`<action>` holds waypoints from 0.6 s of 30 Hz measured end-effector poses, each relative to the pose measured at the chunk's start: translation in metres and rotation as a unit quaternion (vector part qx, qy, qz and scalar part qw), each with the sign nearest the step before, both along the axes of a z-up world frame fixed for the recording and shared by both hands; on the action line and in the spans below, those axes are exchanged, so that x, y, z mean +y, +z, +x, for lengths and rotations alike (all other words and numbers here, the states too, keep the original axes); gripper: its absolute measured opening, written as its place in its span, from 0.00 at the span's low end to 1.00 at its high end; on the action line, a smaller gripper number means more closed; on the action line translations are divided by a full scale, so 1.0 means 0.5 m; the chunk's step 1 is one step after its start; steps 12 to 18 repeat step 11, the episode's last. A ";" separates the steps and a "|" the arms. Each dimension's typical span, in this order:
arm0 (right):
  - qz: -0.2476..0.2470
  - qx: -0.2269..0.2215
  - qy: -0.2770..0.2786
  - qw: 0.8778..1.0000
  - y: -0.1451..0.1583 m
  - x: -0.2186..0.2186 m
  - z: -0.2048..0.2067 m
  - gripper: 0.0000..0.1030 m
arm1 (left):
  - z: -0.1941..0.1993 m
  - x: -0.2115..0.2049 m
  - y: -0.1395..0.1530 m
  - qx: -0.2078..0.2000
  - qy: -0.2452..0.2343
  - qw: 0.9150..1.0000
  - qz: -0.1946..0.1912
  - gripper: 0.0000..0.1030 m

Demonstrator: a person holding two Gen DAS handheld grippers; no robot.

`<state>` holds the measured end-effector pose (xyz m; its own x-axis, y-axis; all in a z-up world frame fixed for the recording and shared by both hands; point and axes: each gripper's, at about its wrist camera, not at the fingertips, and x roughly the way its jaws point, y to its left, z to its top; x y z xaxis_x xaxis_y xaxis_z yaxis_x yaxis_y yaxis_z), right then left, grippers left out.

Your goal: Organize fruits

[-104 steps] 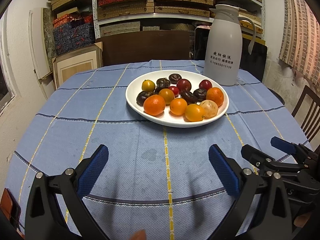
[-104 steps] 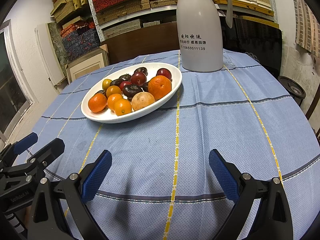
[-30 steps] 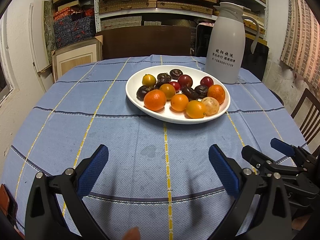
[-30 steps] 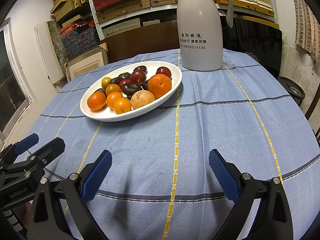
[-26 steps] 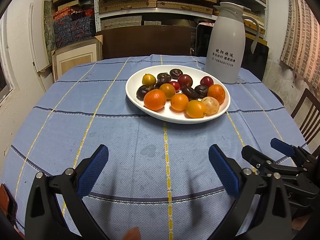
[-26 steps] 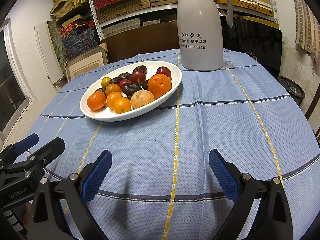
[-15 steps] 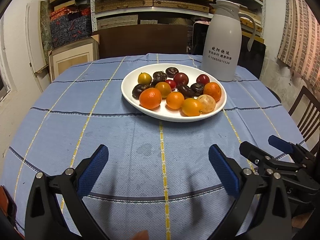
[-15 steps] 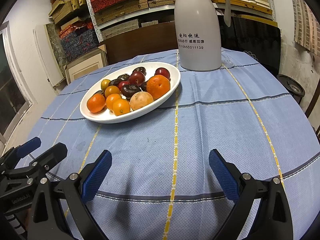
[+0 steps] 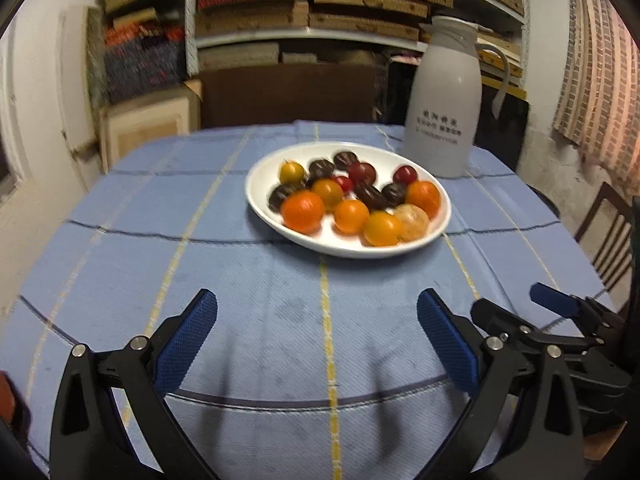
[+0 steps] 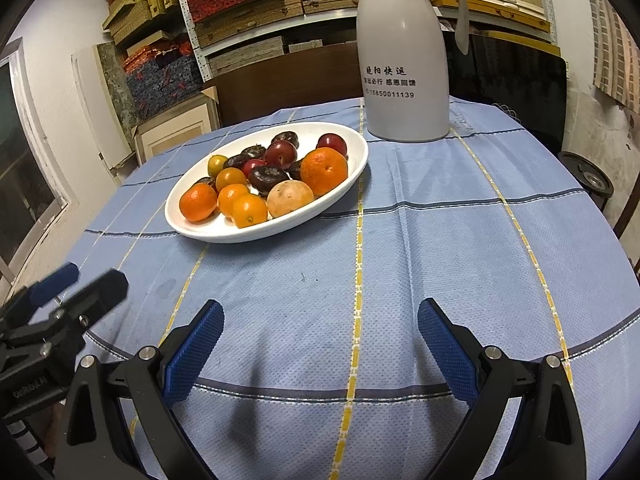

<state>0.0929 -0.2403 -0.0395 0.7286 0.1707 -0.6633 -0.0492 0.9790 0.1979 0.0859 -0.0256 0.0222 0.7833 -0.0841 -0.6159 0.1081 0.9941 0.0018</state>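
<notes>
Right wrist view shows the fruits (image 10: 264, 184) all lying together in the white plate (image 10: 352, 176), which sits on the blue-clothed worktop (image 10: 400, 260) just in front of a tall white flask (image 10: 404, 52). Oranges and a pale, mottled fruit crowd the near rim; dark plums and shrivelled dark fruits sit behind them. The right gripper (image 10: 320, 336) hangs low over bare cloth, well short of the plate, its jaws spread wide and holding nothing. The left gripper (image 9: 316, 332) is likewise wide apart and empty above the cloth, with the plate (image 9: 260, 204) ahead of it.

This would fit either fruits gathered into the plate already or a mixed heap waiting to be sorted; the pictures do not settle which.

The risks lie in the crowding. The fruits touch one another, so wide jaws lowered among them could nudge a neighbour over the shallow rim and set it rolling on the cloth. The plums look soft, though the left wrist view is blurred, and a hard squeeze might bruise them. A push on the rim could slide the plate toward the flask.
</notes>
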 end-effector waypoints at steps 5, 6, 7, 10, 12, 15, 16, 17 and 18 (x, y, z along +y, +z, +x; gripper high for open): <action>0.003 0.001 -0.003 1.000 0.002 -0.002 0.000 0.95 | 0.014 0.002 -0.002 0.019 0.002 1.000 0.004 0.95; 0.002 0.001 -0.004 1.000 0.002 -0.001 0.001 0.95 | 0.017 0.005 -0.004 0.025 0.004 1.000 -0.001 0.95; 0.001 0.001 -0.004 1.000 0.001 0.001 0.001 0.95 | 0.020 0.008 -0.005 0.029 0.007 1.000 -0.004 0.95; 0.000 0.001 -0.002 1.000 0.002 0.002 0.001 0.95 | 0.022 0.013 -0.006 0.031 0.016 0.999 0.000 0.95; 0.000 0.001 -0.001 1.000 0.002 0.002 0.001 0.95 | 0.022 0.013 -0.006 0.030 0.019 0.999 0.003 0.95; 0.000 0.001 -0.001 1.000 0.002 0.002 0.001 0.95 | 0.022 0.013 -0.006 0.030 0.019 0.999 0.003 0.95; 0.000 0.001 -0.001 1.000 0.002 0.002 0.001 0.95 | 0.022 0.013 -0.006 0.030 0.019 0.999 0.003 0.95; 0.000 0.001 -0.001 1.000 0.002 0.002 0.001 0.95 | 0.022 0.013 -0.006 0.030 0.019 0.999 0.003 0.95; 0.000 0.001 -0.001 1.000 0.002 0.002 0.001 0.95 | 0.022 0.013 -0.006 0.030 0.019 0.999 0.003 0.95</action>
